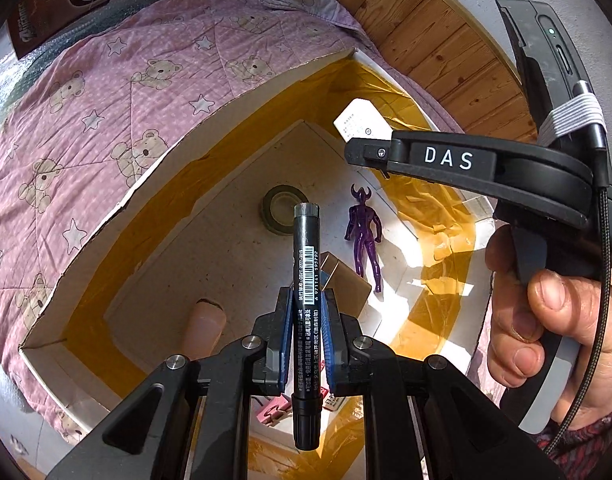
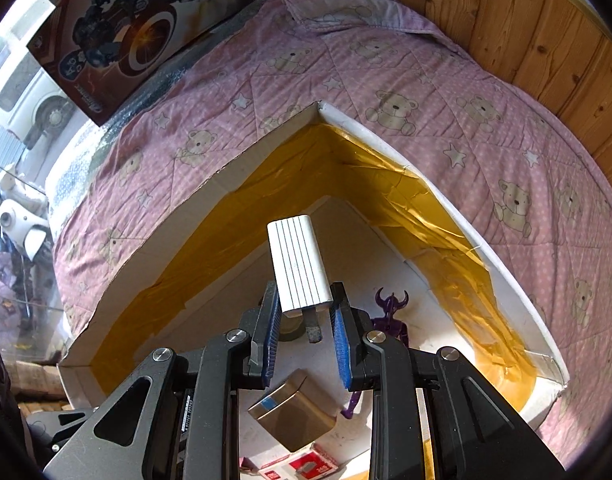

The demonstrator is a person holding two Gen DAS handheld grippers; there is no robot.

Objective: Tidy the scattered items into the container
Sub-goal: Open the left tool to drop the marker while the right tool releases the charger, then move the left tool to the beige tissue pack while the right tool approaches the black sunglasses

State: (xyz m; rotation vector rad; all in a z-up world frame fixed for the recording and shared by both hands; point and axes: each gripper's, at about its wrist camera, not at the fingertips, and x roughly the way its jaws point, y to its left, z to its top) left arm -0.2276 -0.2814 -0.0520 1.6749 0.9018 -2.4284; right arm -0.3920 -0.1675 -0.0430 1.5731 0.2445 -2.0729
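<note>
Over the open white box (image 1: 118, 208) my left gripper (image 1: 306, 294) is shut on a black marker pen (image 1: 304, 264), which points forward along the fingers. My right gripper (image 2: 304, 287) is shut on a white ribbed charger plug (image 2: 298, 260), also above the white box (image 2: 389, 140). In the left wrist view the right gripper (image 1: 363, 152) shows from the side at upper right, held by a hand (image 1: 533, 312), with the charger plug (image 1: 359, 120) at its tip. A purple toy figure (image 1: 363, 236), a tape roll (image 1: 282, 208) and a small metal box (image 2: 296, 416) lie on the box floor.
Yellow tape (image 2: 266, 184) lines the box walls. The box rests on a pink bear-print quilt (image 2: 445, 120). A pinkish cylinder (image 1: 204, 328) and a red-and-white pack (image 2: 302, 466) also lie inside. A printed toy carton (image 2: 138, 24) stands behind, and wooden panelling (image 2: 525, 32) lies to the right.
</note>
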